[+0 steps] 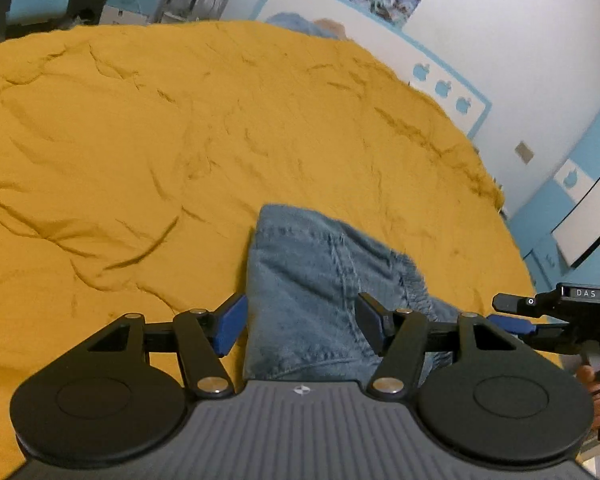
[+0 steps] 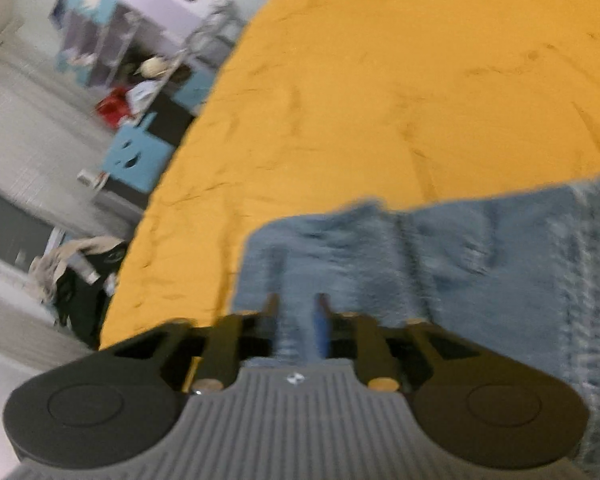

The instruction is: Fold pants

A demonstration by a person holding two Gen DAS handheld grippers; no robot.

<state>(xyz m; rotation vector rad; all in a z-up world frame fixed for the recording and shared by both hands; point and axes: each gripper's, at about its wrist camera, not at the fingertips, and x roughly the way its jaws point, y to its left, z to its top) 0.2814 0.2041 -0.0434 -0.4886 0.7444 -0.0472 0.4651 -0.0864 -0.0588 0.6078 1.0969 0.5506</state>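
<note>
Left wrist view: the left gripper [image 1: 302, 322] has its blue-padded fingers [image 1: 230, 326] spread wide and released, straddling the folded light-blue denim pants [image 1: 320, 280], whose near-left edge runs just inside the left finger. The wrinkled mustard-yellow bed cover [image 1: 140, 140] lies bare ahead of and left of the fingers. The right gripper [image 1: 540, 312] sits just right of the right finger.

Right wrist view, blurred: the right gripper [image 2: 298, 320] has its fingers drawn close, with denim pants [image 2: 460, 248] between them; whether they are grasping it cannot be told. The denim's frayed edge lies ahead of the fingers, bare bed cover [image 2: 380, 100] beyond.
</note>
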